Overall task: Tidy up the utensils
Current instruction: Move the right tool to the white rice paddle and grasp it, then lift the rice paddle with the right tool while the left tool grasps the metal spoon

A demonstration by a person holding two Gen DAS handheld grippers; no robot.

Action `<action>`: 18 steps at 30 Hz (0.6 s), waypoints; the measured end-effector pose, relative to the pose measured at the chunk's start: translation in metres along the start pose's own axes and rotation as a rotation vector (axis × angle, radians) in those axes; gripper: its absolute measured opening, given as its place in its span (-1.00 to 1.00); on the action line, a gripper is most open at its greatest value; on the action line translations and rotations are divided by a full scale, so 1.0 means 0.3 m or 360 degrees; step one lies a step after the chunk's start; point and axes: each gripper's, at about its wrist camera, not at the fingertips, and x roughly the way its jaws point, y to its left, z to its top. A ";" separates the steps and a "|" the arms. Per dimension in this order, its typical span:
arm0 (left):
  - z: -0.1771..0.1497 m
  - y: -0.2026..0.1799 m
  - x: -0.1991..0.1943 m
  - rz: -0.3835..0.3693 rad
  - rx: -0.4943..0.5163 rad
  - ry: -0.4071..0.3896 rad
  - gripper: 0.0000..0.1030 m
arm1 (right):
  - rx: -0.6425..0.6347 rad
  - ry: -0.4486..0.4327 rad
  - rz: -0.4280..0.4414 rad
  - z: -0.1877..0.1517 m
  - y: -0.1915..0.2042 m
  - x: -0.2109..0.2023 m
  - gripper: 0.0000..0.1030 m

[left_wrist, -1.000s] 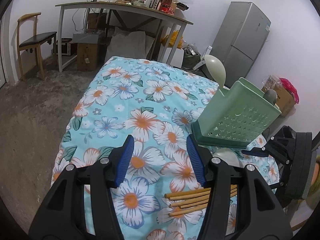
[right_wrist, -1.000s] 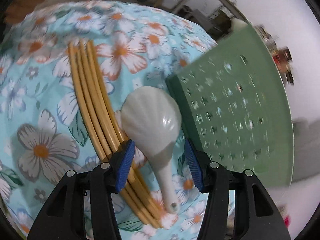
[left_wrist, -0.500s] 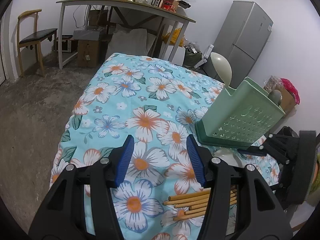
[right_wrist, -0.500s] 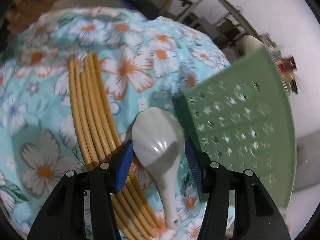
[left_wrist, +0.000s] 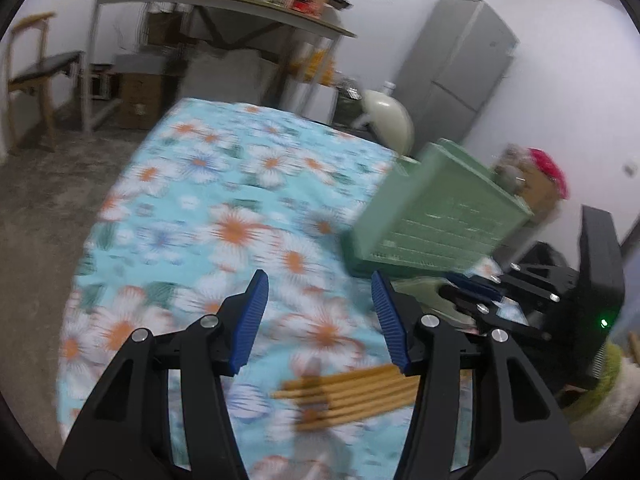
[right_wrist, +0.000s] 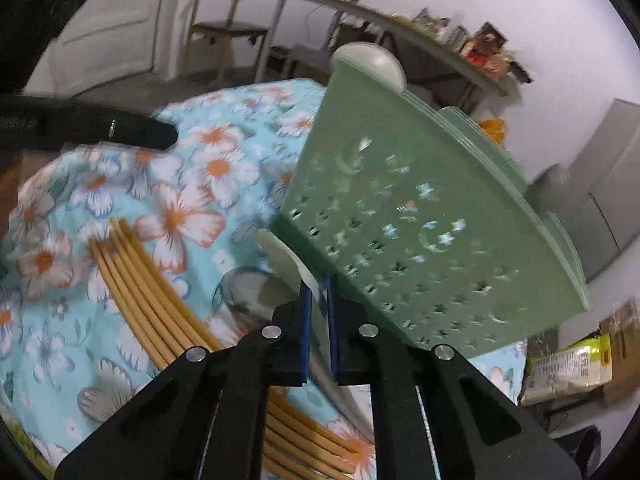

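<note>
Pretty cluttered room: concrete floor, a grey fridge point(left_wrist: 456, 60) against the white wall, and a long table point(left_wrist: 216, 4) piled with stuff at the back. Up front is the counter, covered with a blue floral cloth point(left_wrist: 208, 200).

The green utensil holder point(right_wrist: 420, 216) sits by the counter's right edge, tipped over at an angle, with star and moon cutouts in its wall. A pale ladle point(left_wrist: 388, 120) pokes out of its top.

The right gripper point(right_wrist: 318, 312) is clamped tight on a white ceramic spoon point(right_wrist: 286, 264), the blue pads pinching it edge-on right beside the holder's base. The spoon is off the cloth; you can see its shadow below.

The bunch of wooden chopsticks point(right_wrist: 140, 292) lies flat on the cloth near the front edge, just left of the spoon.

The left gripper point(left_wrist: 318, 320) hangs over the cloth, jaws apart with nothing between them, chopsticks just below it.
</note>
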 end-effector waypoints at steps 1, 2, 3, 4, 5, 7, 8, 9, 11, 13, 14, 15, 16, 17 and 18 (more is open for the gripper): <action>-0.004 -0.017 0.013 -0.0058 0.0007 0.0027 -0.03 | 0.0027 -0.0024 -0.0015 -0.002 -0.003 -0.010 -0.92; -0.008 -0.031 0.026 -0.0100 0.0012 0.0053 -0.04 | 0.0048 -0.0043 -0.0027 -0.017 -0.008 -0.031 -0.93; -0.013 -0.047 0.041 -0.0138 0.0023 0.0081 -0.04 | 0.0077 -0.0076 -0.0055 -0.022 -0.018 -0.055 -0.94; -0.020 -0.061 0.052 -0.0158 0.0039 0.0097 -0.08 | 0.0090 -0.0093 -0.0072 -0.023 -0.024 -0.061 -0.94; -0.027 -0.083 0.065 -0.0180 0.0076 0.0119 -0.12 | 0.0113 -0.0120 -0.0099 -0.030 -0.031 -0.083 -0.95; -0.039 -0.117 0.084 -0.0197 0.0142 0.0156 -0.12 | 0.0161 -0.0158 -0.0128 -0.043 -0.050 -0.120 -0.95; -0.043 -0.134 0.094 -0.0196 0.0182 0.0177 -0.12 | 0.0191 -0.0179 -0.0143 -0.050 -0.056 -0.140 -0.95; -0.051 -0.161 0.106 -0.0187 0.0247 0.0196 -0.12 | 0.0223 -0.0200 -0.0153 -0.054 -0.063 -0.155 -0.95; -0.065 -0.205 0.119 -0.0157 0.0381 0.0215 -0.12 | 0.0290 -0.0231 -0.0163 -0.070 -0.075 -0.193 -0.96; -0.085 -0.266 0.140 -0.0076 0.0577 0.0230 -0.12 | 0.0360 -0.0261 -0.0161 -0.082 -0.098 -0.213 -0.96; -0.097 -0.296 0.152 -0.0028 0.0683 0.0237 -0.12 | 0.0385 -0.0269 -0.0159 -0.089 -0.097 -0.219 -0.96; -0.111 -0.325 0.168 0.0017 0.0797 0.0248 -0.12 | 0.0424 -0.0286 -0.0160 -0.098 -0.110 -0.231 -0.96; -0.122 -0.349 0.185 0.0067 0.0896 0.0262 -0.12 | 0.0462 -0.0299 -0.0151 -0.106 -0.122 -0.239 -0.96; -0.137 -0.373 0.207 0.0135 0.1004 0.0273 -0.11 | 0.0496 -0.0312 -0.0140 -0.113 -0.132 -0.244 -0.96; -0.151 -0.389 0.227 0.0176 0.1084 0.0294 -0.10 | 0.0519 -0.0324 -0.0137 -0.118 -0.141 -0.248 -0.95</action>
